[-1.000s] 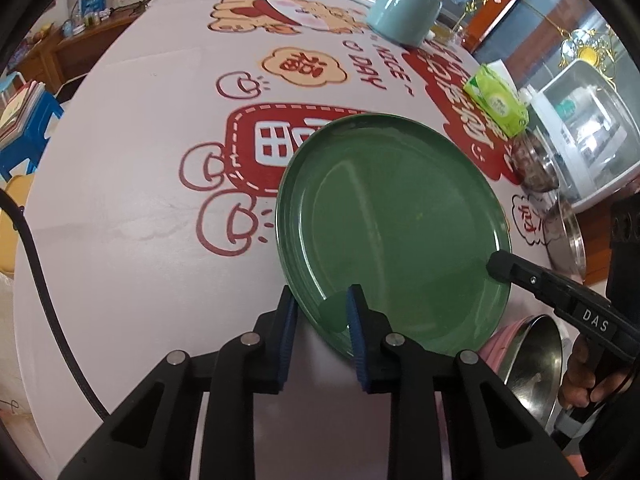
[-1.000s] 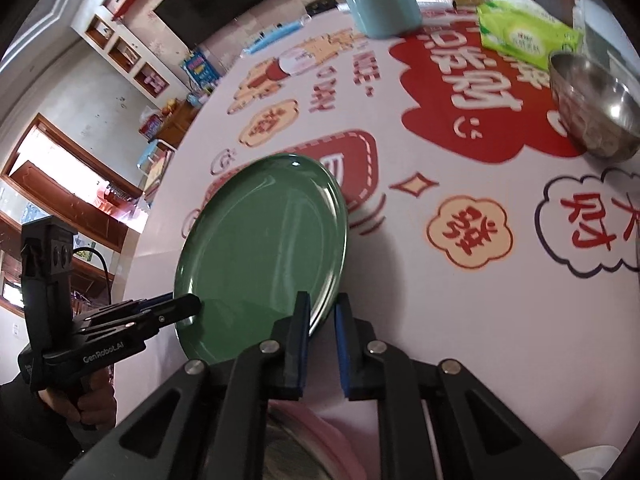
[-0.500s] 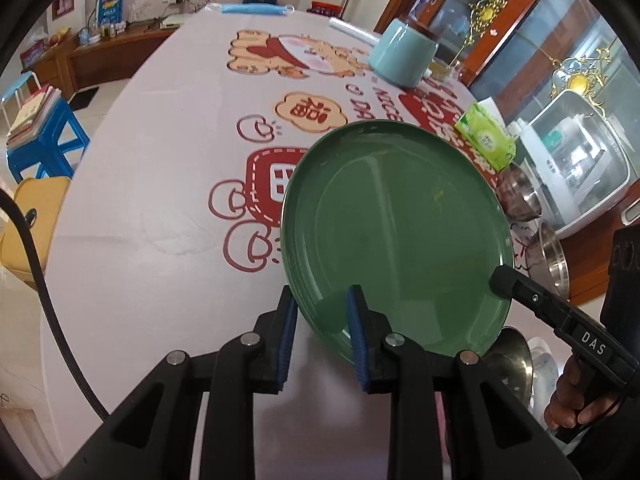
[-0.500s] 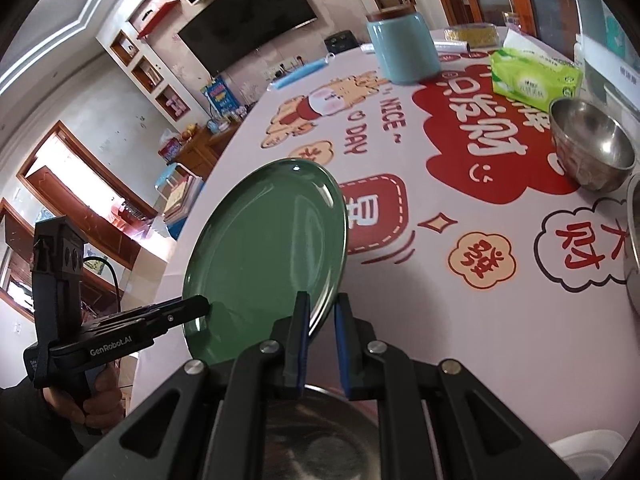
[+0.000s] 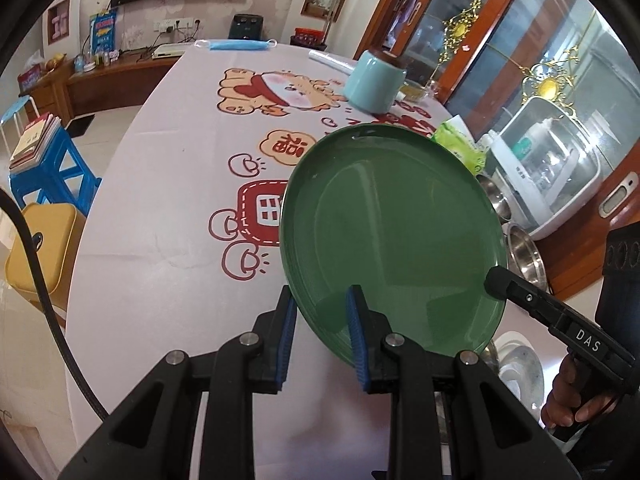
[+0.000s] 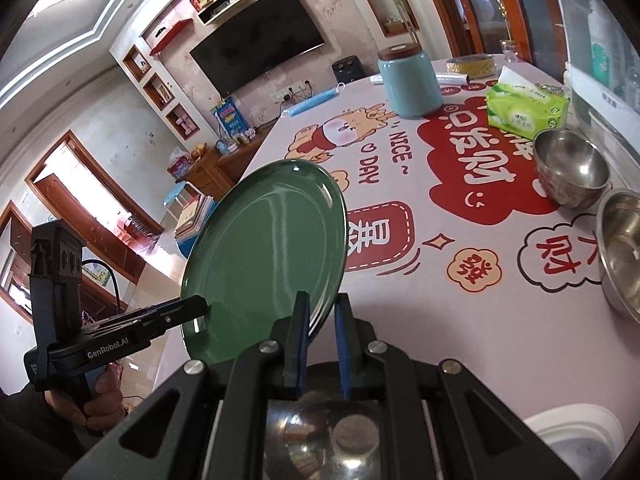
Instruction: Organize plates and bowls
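Green plate (image 5: pixel 392 236) tilted, clear above the table (image 5: pixel 168 264), rim pinched by left gripper (image 5: pixel 322 316) and right gripper (image 6: pixel 321 320). "DAS" and "GenRobot.AI" on the grippers; "NICE DAY" on the cloth.

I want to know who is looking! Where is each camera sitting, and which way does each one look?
Left wrist view: sits on the left gripper, looking down along its jaws at the green plate and table; the right gripper and a hand show.
Right wrist view: sits on the right gripper, looking across the plate toward the television; the left gripper and its hand show.
Both share the plate, the blue jar and the tissue pack.
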Tool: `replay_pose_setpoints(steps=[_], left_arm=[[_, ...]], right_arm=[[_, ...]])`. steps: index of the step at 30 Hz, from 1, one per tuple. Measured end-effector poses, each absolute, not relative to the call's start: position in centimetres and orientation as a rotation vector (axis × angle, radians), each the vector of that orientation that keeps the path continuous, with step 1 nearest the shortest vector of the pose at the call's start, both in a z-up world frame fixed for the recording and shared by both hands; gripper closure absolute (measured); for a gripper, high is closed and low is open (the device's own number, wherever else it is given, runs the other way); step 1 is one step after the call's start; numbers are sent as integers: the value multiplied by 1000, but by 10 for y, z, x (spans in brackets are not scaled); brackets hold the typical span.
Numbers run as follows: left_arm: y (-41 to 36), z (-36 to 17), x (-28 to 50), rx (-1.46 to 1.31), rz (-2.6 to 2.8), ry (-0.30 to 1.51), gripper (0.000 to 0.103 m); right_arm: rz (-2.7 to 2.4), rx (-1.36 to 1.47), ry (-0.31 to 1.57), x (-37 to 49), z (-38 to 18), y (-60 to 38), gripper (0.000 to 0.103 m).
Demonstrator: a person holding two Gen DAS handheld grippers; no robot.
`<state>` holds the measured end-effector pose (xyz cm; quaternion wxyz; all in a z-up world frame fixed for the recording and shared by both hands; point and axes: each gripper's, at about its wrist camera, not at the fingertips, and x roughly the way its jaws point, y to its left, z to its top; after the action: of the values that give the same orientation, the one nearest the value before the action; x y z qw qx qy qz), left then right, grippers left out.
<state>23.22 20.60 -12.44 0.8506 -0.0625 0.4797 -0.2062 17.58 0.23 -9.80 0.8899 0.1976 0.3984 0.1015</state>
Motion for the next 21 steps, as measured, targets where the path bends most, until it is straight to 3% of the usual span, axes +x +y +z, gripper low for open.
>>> replay_pose_setpoints(steps=[21], left_arm=[[160,-90,162,-15,-617,980,80]], right_arm=[[24,455,774,67,-78,-23,91]])
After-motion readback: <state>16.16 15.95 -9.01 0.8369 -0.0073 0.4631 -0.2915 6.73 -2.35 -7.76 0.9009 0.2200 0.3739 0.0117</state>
